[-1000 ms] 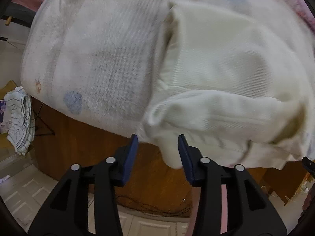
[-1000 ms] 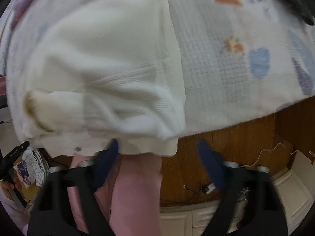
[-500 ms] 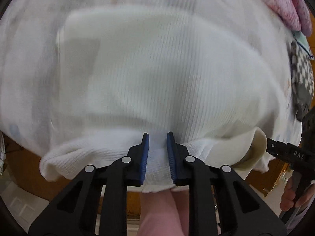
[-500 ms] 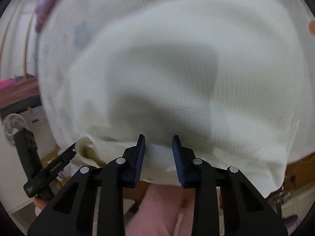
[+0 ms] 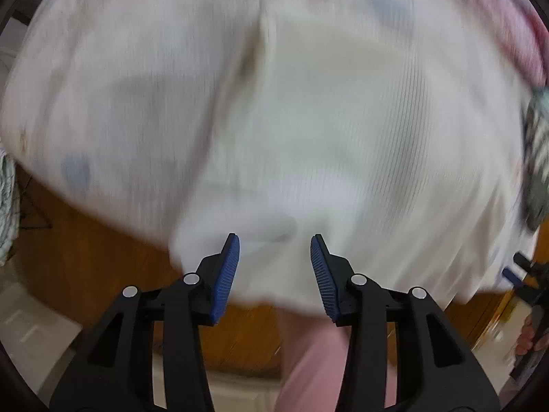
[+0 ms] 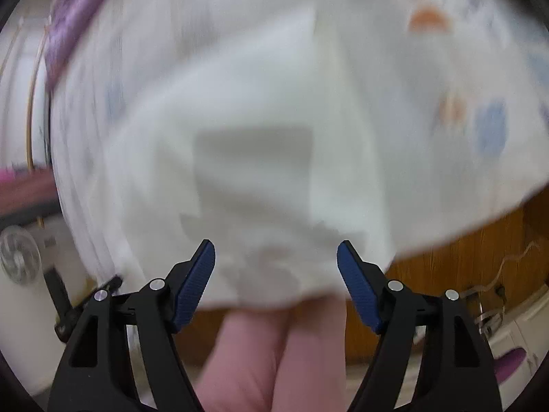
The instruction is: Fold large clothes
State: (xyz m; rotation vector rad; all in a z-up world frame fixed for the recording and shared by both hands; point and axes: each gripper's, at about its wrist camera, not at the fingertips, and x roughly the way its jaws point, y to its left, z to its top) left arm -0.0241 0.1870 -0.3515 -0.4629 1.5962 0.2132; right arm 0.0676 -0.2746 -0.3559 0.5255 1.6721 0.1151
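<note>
A white bedspread (image 5: 103, 96) dotted with blue and orange covers a wood-sided bed (image 6: 463, 267), pink bedding (image 5: 521, 34) bunched at two o'clock.

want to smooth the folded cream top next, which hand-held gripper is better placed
Slightly the left hand-held gripper, as a guess: its opening jaws frame the near hem of the cream top centrally. The right hand-held gripper, also opening, sits nearer the top's side edge. Both views are blurred.
</note>
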